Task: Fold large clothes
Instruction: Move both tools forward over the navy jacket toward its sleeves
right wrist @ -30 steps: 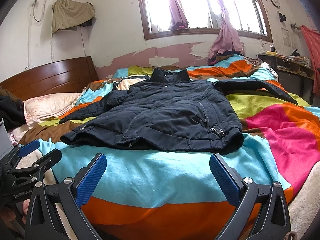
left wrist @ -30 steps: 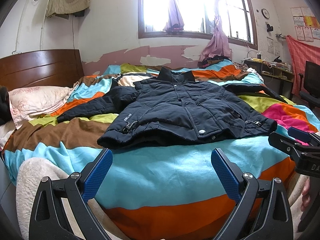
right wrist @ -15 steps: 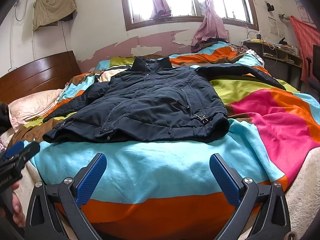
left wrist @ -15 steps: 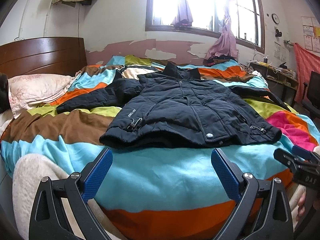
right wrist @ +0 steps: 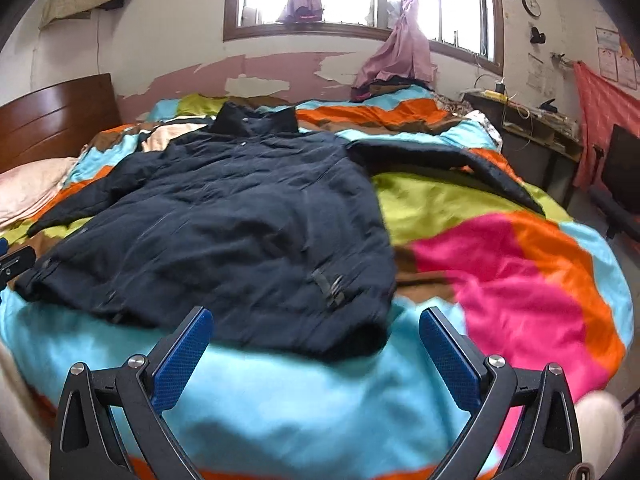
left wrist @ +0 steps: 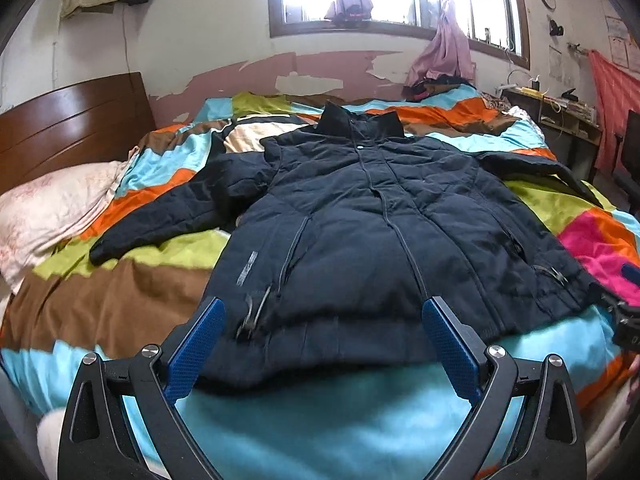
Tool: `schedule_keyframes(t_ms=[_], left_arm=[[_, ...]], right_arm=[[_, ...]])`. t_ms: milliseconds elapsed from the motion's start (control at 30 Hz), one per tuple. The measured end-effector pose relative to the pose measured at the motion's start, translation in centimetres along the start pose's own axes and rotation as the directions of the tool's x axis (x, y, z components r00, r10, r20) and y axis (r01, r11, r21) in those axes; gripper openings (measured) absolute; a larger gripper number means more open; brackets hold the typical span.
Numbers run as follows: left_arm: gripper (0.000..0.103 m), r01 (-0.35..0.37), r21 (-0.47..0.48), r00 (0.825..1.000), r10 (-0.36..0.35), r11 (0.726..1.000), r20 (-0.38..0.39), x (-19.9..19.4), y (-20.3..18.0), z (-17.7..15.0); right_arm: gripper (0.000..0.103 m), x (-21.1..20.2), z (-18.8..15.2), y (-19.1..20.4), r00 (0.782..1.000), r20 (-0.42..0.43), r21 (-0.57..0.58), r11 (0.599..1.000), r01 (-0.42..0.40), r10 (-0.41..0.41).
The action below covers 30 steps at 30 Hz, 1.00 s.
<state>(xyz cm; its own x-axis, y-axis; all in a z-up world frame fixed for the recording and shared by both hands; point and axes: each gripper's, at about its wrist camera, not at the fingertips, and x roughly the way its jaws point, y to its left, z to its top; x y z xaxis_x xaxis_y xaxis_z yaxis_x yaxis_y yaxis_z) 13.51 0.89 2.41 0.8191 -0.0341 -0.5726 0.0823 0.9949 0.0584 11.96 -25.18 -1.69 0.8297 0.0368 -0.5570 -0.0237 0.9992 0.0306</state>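
Note:
A dark navy padded jacket [left wrist: 372,232] lies flat, front up, on the striped bedspread [left wrist: 328,428], collar toward the window and both sleeves spread out. My left gripper [left wrist: 322,322] stands open, its blue pads on either side of the jacket's near hem. In the right wrist view the same jacket [right wrist: 224,232] fills the left half. There my right gripper [right wrist: 316,332] is open just short of the hem's right corner. The right gripper's tip [left wrist: 628,304] shows at the left wrist view's right edge. Nothing is held.
A pink pillow [left wrist: 48,208] and a wooden headboard [left wrist: 68,128] are at the left. A window with pink curtains [left wrist: 448,40] is behind the bed. At the far right stand a cluttered desk [right wrist: 532,124] and a dark chair [right wrist: 620,184].
Both grippers have moved forward over the bed toward the jacket's hem, which now looms much larger in each view. Both stayed open.

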Motion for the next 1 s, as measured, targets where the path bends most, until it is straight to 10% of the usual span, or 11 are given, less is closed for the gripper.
schedule_keyframes(t_ms=[567, 800, 1000], left_arm=[[0.097, 0.044, 0.118, 0.999, -0.044, 0.992, -0.007, 9.6, -9.7, 13.0], [0.097, 0.024, 0.12, 0.995, -0.012, 0.992, -0.099, 15.2, -15.7, 16.0], [0.097, 0.012, 0.17, 0.999, -0.006, 0.985, -0.038, 16.3, -19.1, 17.5]], right_arm=[[0.103, 7.4, 10.9, -12.6, 0.965, 0.195, 0.044, 0.984, 0.172, -0.177], [0.103, 12.8, 13.5, -21.1, 0.985, 0.155, 0.289, 0.957, 0.031, -0.079], [0.103, 16.3, 12.9, -26.6, 0.984, 0.151, 0.502, 0.85, -0.16, 0.096]])
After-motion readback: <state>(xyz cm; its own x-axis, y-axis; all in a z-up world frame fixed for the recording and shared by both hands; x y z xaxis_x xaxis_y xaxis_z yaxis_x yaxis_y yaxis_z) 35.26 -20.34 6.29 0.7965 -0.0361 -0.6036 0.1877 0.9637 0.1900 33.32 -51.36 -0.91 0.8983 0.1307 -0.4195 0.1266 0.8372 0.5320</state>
